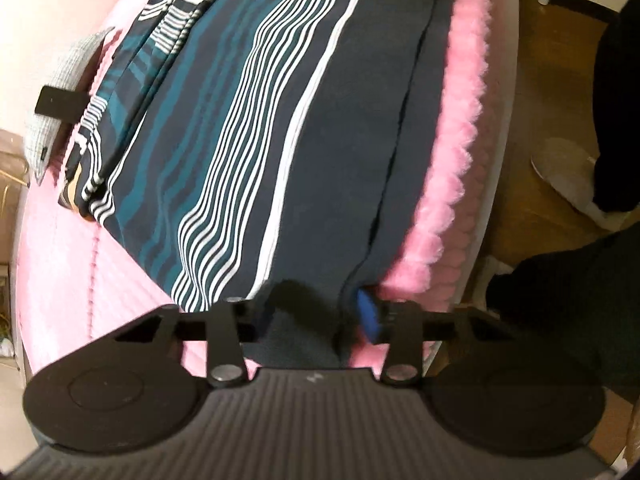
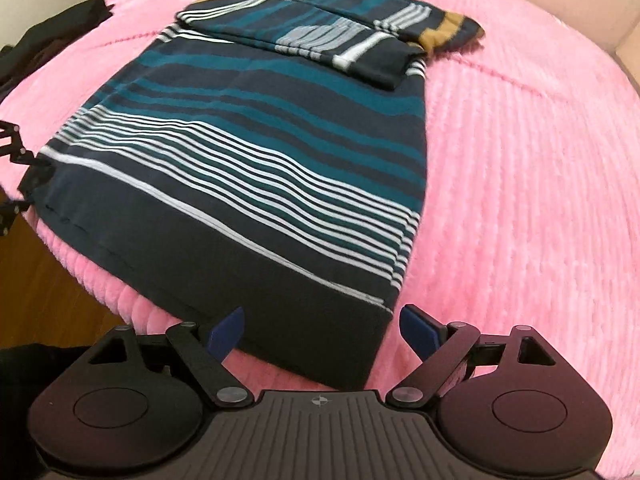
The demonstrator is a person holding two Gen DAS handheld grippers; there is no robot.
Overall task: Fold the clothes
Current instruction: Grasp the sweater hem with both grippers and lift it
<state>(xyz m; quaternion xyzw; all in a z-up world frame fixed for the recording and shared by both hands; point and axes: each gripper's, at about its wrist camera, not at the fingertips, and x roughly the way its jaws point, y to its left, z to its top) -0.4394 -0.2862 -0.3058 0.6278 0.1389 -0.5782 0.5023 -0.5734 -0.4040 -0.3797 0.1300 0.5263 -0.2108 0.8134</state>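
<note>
Pink bedspread [image 2: 520, 160]; left hand-held gripper [image 1: 320, 314] fingertips buried in striped garment [image 2: 248, 152].

Pink fluffy bedspread [image 2: 520, 160] covers bed; brown wooden floor [image 1: 540, 100] beside it.

Striped garment [image 2: 248, 152] shows dark navy with teal bands and thin white lines, mustard patches on its folded top. Fluffy blanket [image 2: 520, 200] is bright pink. Right gripper [image 2: 322, 334] pads are blue.
</note>
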